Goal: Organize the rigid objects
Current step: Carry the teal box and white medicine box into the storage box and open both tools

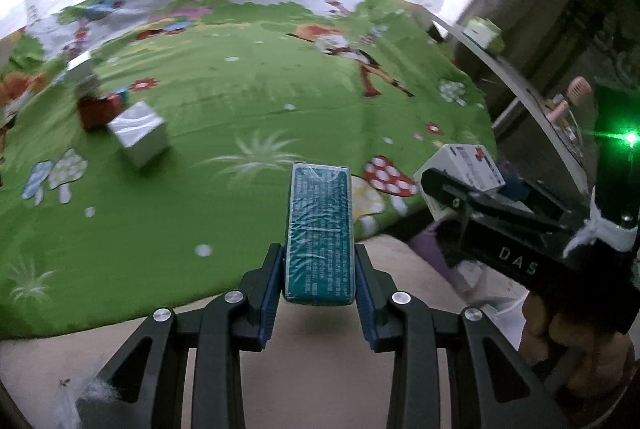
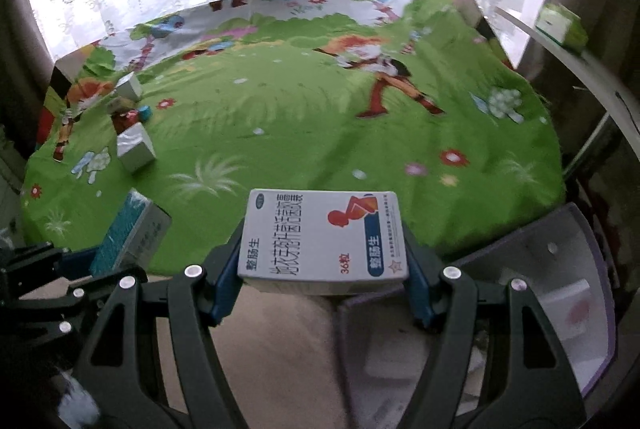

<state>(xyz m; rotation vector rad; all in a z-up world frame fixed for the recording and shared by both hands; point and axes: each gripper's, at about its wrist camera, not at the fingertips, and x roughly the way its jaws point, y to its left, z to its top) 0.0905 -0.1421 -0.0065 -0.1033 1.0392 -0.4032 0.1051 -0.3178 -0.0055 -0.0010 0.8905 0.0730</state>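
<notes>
My left gripper (image 1: pixel 319 281) is shut on a narrow teal box (image 1: pixel 320 229) wrapped in clear film, held above the near edge of the green cartoon cloth (image 1: pixel 248 101). My right gripper (image 2: pixel 322 273) is shut on a wide white medicine box (image 2: pixel 324 237) with a red figure printed on it. The right gripper with its white box (image 1: pixel 464 169) shows at the right of the left wrist view. The teal box (image 2: pixel 128 233) appears at the lower left of the right wrist view. On the cloth at the left lie a silver box (image 1: pixel 138 135) and a red box (image 1: pixel 98 109).
A clear plastic bin (image 2: pixel 560 269) sits low at the right, below the cloth's edge. A green-and-white box (image 2: pixel 560 25) rests on a curved white shelf (image 2: pixel 600 77) at the far right. Curtained windows run behind the table. Beige floor lies below.
</notes>
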